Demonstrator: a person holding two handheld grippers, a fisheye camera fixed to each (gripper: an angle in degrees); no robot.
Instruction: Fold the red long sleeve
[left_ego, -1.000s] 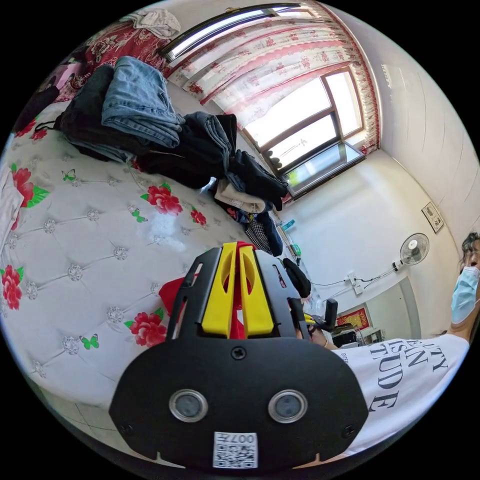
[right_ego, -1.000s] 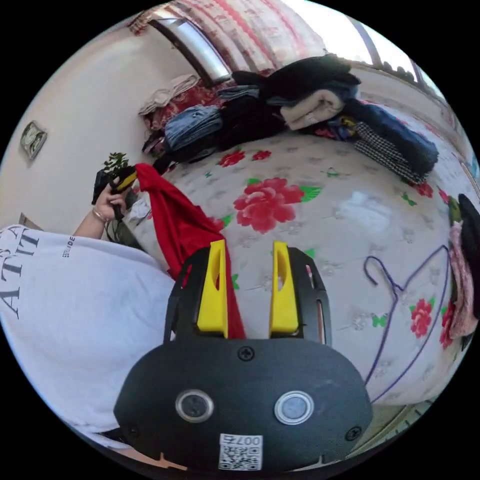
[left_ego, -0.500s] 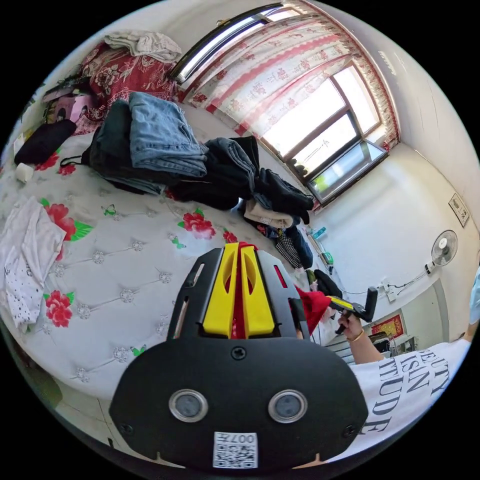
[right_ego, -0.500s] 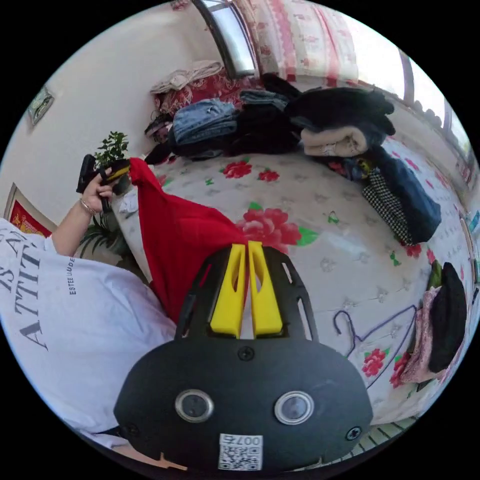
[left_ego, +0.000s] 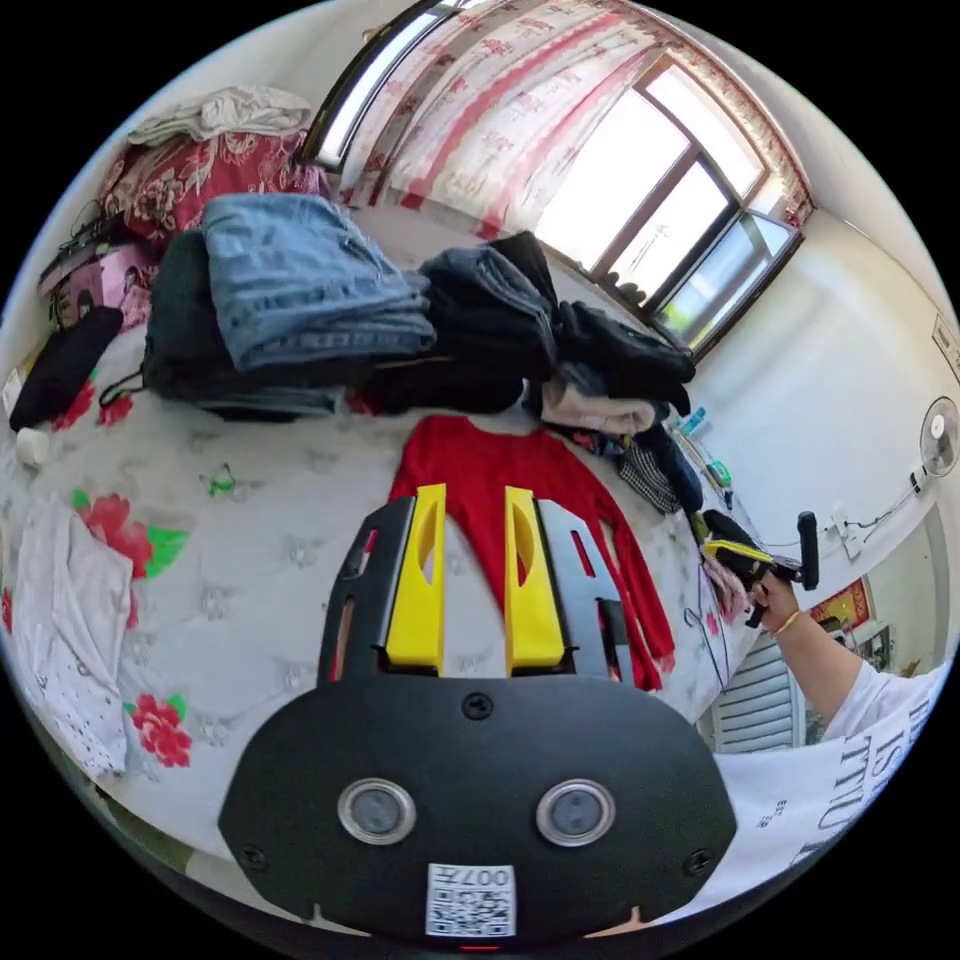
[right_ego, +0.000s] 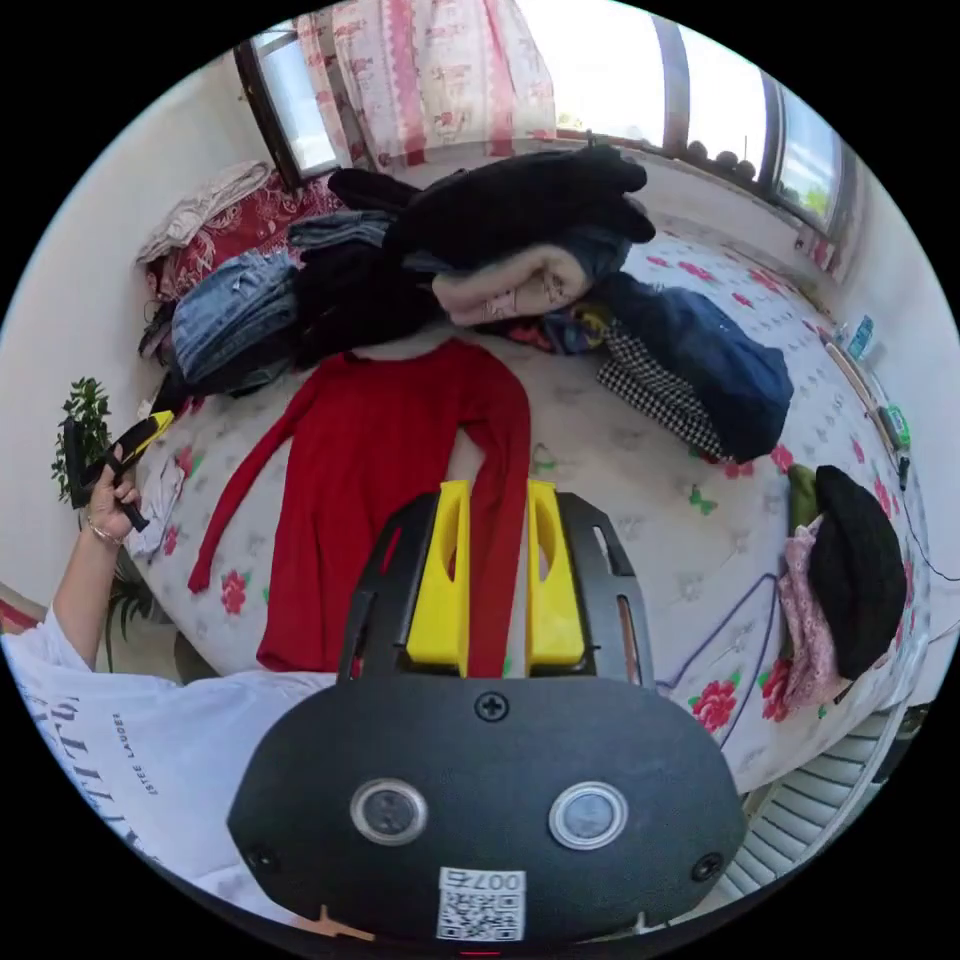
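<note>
The red long sleeve (left_ego: 500, 480) lies flat and spread on the flowered bed (left_ego: 250, 600), neck toward the clothes piles and sleeves running down its sides. In the left gripper view my left gripper (left_ego: 475, 495) hovers over the garment, open and holding nothing. The right gripper (left_ego: 740, 555) sits in a hand off the bed's edge. In the right gripper view the red long sleeve (right_ego: 380, 450) is spread ahead, and one sleeve shows through the gap of my right gripper (right_ego: 497, 492), which is open above it. The left gripper (right_ego: 135, 437) is held in a hand by the bed's corner.
Folded jeans (left_ego: 300, 290) and dark clothes (right_ego: 520, 205) are stacked along the far side of the bed. A white garment (left_ego: 65, 610) lies at one edge. A purple hanger (right_ego: 720, 640) and a black and pink bundle (right_ego: 850, 580) lie at the other. A person in a white shirt (right_ego: 150, 740) stands by.
The red long sleeve hung between both shut grippers. Both have opened and let it go, and it now lies spread flat on the bed. Both hands have drawn back.
</note>
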